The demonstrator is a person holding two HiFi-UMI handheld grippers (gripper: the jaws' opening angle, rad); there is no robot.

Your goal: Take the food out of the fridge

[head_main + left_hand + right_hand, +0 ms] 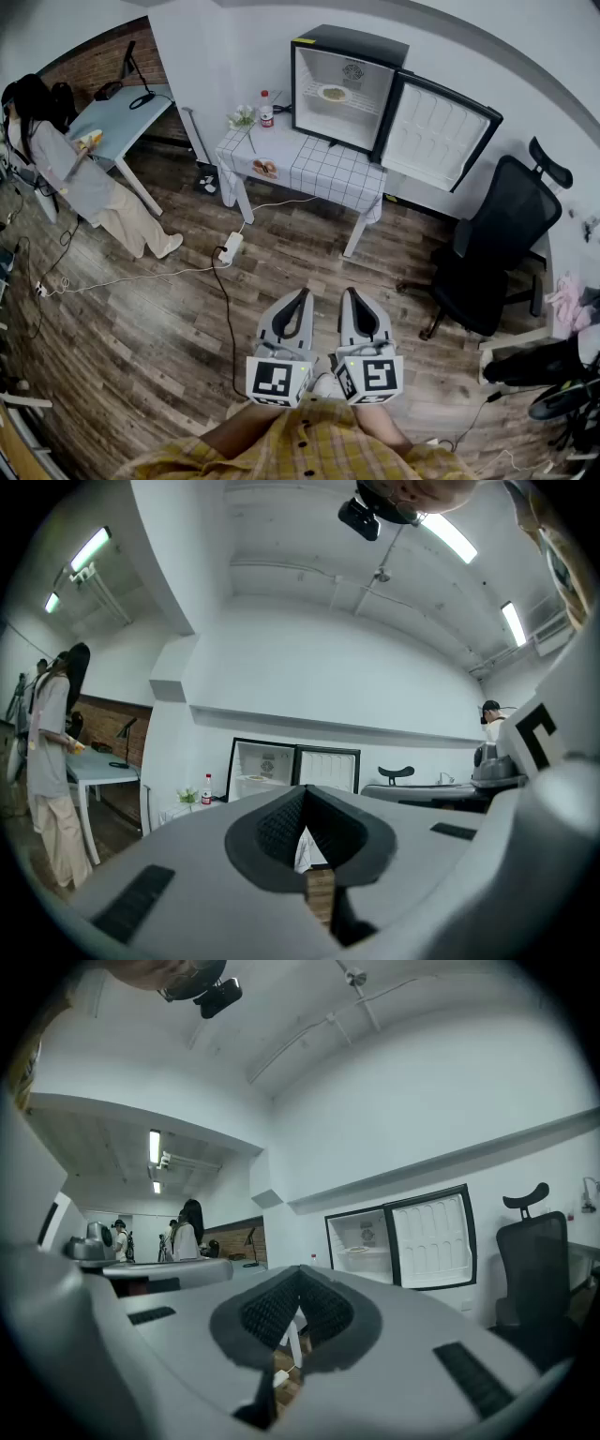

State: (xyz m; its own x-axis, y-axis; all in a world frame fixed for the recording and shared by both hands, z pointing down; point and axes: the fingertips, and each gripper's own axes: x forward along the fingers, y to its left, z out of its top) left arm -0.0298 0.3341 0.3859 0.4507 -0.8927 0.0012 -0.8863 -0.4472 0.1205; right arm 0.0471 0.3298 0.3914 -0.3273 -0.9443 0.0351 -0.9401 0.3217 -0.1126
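Two tools, level, side by side above wood floor: left tool (301, 298), right tool (354, 296). Each has jaws closed tip to tip, nothing between. Food: one plate (333, 93) on shelf inside one fridge (352, 42), door (436, 131) swung open, well apart from both tools, straight ahead. Fridge at back of checked table (323, 173). On table: one bottle (266, 109), one snack (265, 168). One black chair (497, 244) at right.

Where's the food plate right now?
Head view, top centre: the plate sits inside the open fridge, at the checked table's far end.
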